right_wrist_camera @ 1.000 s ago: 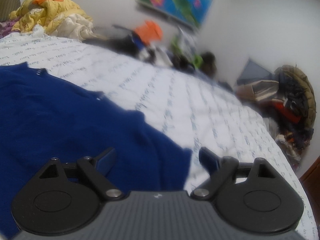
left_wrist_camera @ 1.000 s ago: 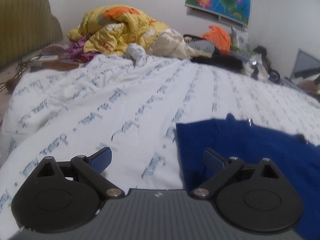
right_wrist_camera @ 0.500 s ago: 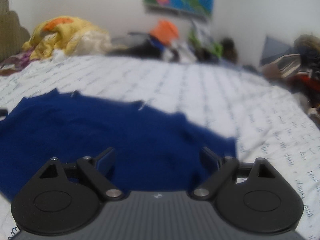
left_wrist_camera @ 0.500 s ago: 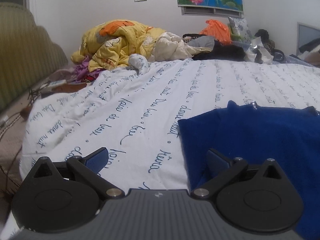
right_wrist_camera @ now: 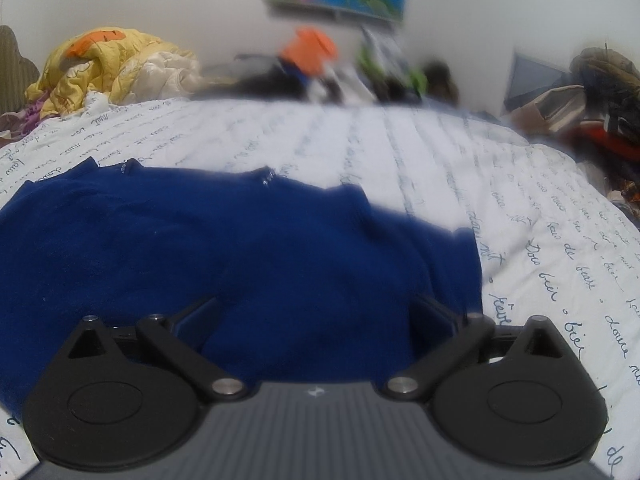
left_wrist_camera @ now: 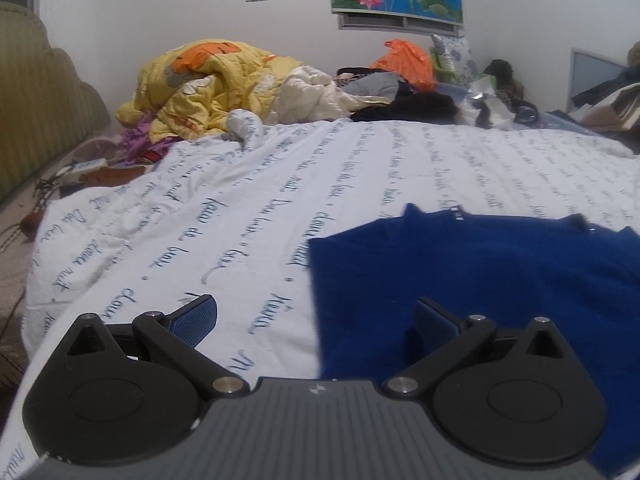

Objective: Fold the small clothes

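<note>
Left wrist: white script-print bedsheet, blue garment flat, both grippers' jaws wide, empty.

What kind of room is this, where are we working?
Most likely a lived-in bedroom. The blue garment lies on a bed's white script-printed sheet, with a crumpled yellow quilt heaped at the far end and a padded headboard alongside.

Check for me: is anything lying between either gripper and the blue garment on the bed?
Nothing visible. The left gripper straddles the blue garment at its left edge, jaws open; the right gripper sits open over its right part. Only white sheet surrounds it.
</note>
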`<state>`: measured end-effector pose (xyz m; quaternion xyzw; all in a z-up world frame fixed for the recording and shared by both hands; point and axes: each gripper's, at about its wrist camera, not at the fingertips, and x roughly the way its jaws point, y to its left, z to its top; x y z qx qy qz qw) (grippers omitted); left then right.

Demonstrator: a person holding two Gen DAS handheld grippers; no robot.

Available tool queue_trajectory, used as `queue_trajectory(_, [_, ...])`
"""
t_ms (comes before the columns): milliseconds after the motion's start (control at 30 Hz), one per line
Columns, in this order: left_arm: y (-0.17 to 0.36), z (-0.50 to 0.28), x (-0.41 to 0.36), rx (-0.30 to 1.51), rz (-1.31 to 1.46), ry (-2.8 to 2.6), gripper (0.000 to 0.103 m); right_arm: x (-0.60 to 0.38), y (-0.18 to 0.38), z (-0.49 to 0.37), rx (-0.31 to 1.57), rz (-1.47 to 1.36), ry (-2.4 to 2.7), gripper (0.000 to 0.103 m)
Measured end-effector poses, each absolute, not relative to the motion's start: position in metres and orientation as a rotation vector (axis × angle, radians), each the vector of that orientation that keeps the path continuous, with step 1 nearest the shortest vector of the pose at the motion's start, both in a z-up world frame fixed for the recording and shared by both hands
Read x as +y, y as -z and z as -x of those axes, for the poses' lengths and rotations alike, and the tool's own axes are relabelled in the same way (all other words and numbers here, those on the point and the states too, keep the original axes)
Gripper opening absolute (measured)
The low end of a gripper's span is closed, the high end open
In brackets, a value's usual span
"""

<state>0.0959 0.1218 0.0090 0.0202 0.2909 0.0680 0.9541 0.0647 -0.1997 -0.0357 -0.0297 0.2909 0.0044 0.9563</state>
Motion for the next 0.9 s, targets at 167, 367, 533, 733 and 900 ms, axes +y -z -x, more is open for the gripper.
queue_trajectory(167, [-0.005,-0.096,0.108,0.612,-0.032,-0.107,0.103,-0.203,0.036,-0.066,0.599,0.034,-0.018,0.103])
queue_trajectory(367, [0.010,-0.099,0.098,0.650,-0.041,-0.094,0.103,-0.203,0.036,-0.066,0.600,0.034,-0.018,0.103])
queue_trajectory(533, [0.026,-0.099,0.099,0.659,-0.023,-0.108,0.103,-0.203,0.037,-0.065,0.602,0.025,-0.020,0.103])
queue_trajectory(733, [0.026,-0.096,0.096,0.633,-0.028,-0.120,0.103,-0.203,0.037,-0.065,0.602,0.022,-0.020,0.103])
queue_trajectory(900, [0.027,-0.096,0.096,0.633,-0.020,-0.123,0.103,-0.203,0.037,-0.065,0.603,0.021,-0.021,0.103])
